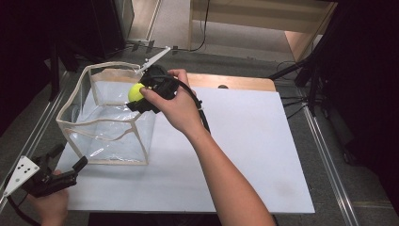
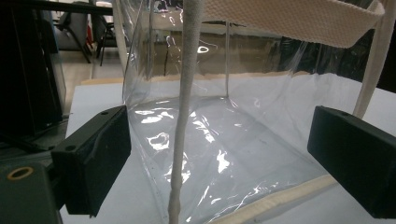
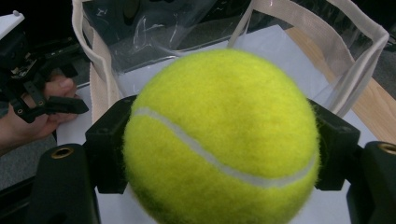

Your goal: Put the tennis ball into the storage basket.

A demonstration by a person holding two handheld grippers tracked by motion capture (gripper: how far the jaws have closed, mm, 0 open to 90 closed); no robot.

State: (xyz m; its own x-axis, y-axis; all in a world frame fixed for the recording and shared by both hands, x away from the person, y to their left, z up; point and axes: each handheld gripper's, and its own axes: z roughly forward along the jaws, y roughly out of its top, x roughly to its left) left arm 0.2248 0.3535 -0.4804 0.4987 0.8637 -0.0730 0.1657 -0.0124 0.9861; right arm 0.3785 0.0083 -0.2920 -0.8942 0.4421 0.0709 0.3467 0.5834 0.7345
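While the right gripper (image 1: 137,96) hangs over the open top of the clear plastic tote bag (image 1: 106,117), its two black jaws are clamped on a yellow-green tennis ball (image 3: 219,140), one jaw pressed to each side. No brand mark can be read on the ball; a curved white seam crosses its felt, and any print may be on the hidden side. Standing at the far left of the white tabletop (image 1: 244,155), the bag has cream webbing trim along its rim and corners. Near the table's front left corner, the left gripper (image 1: 70,160) sits with its jaws spread wide and empty, aimed at the bag's near corner seam without touching it. Grey floor and metal rails flank the table, a bare wooden strip runs along its far edge, and black stands and cables sit to the right.
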